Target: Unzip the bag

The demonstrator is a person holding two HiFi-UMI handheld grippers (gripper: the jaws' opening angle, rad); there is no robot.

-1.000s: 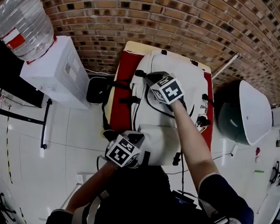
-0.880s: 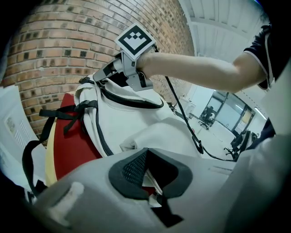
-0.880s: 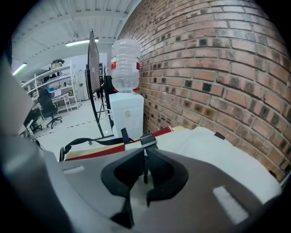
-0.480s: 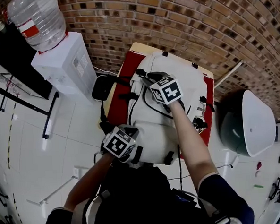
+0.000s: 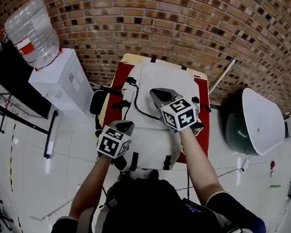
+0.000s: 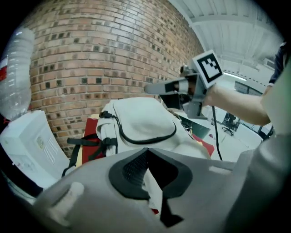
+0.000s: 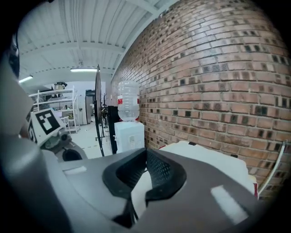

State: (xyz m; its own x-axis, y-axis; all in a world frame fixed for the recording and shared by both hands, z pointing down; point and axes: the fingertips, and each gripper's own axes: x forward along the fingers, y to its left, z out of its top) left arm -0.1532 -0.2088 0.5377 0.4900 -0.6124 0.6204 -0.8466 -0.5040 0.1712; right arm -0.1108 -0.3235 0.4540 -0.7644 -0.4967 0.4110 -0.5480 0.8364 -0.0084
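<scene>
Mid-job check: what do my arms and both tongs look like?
The left tongs and right tongs are grey moulded shells with black textured pads, each carrying a white cube with black square markers. A thin black cable hangs from the right one. Sleeves are dark and short.

Head view: camera overhead, facing steeply down on the bag (image 5: 167,77) and table (image 5: 118,83). Left gripper view: low at the bag's near end, facing the brick wall (image 6: 91,54). Right gripper view: higher, facing along that wall. All three share bag, wall and water dispenser (image 5: 60,82).
</scene>
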